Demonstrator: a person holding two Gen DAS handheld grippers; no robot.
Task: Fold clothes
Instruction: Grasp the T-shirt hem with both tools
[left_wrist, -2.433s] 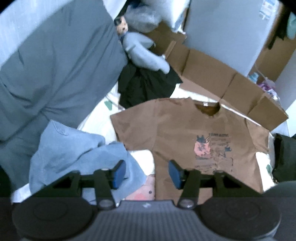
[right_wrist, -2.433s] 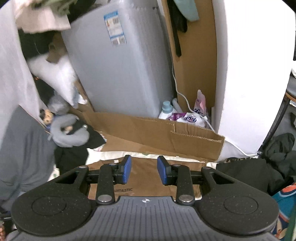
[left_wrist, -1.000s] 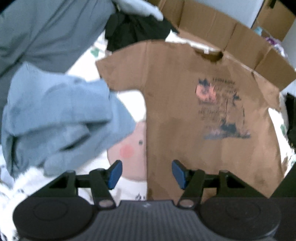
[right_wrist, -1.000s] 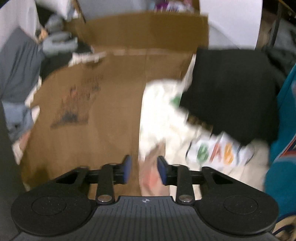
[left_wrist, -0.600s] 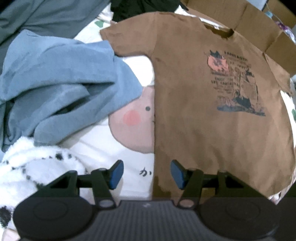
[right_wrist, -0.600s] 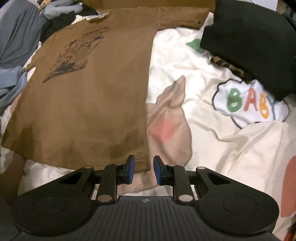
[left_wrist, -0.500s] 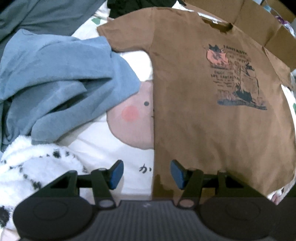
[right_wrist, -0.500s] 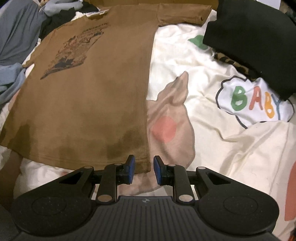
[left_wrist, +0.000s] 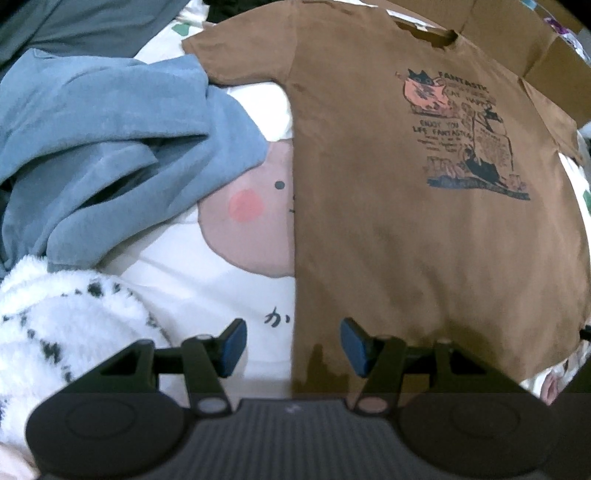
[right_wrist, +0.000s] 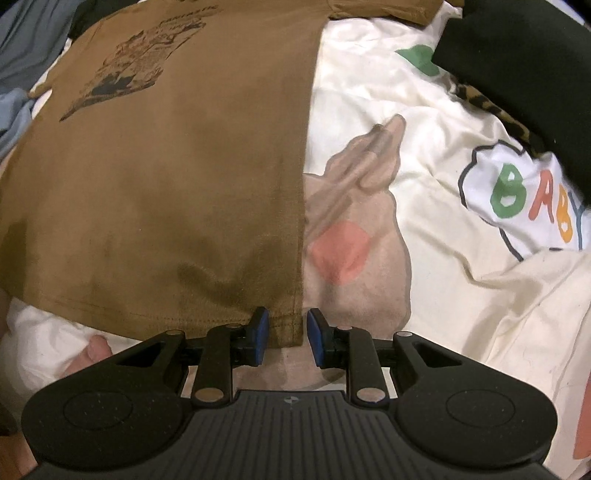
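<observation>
A brown T-shirt (left_wrist: 406, 240) with a dark print lies flat, front up, on a cartoon-printed sheet. My left gripper (left_wrist: 293, 347) is open and points down over the hem's left corner; the shirt's side edge runs between its blue pads. In the right wrist view the same T-shirt (right_wrist: 166, 184) fills the left half. My right gripper (right_wrist: 284, 336) straddles the hem's right corner. Its jaws are closing with the corner between them, and the pads stand a little apart from the cloth.
A crumpled blue garment (left_wrist: 110, 147) and a white fleece with black spots (left_wrist: 55, 332) lie left of the shirt. A black garment (right_wrist: 517, 55) sits at the right, over the sheet (right_wrist: 443, 288). Cardboard (left_wrist: 554, 55) stands behind the collar.
Both grippers have come down from a higher, more level view to the shirt's hem. The right jaws have narrowed around the hem corner. The left jaws keep their width.
</observation>
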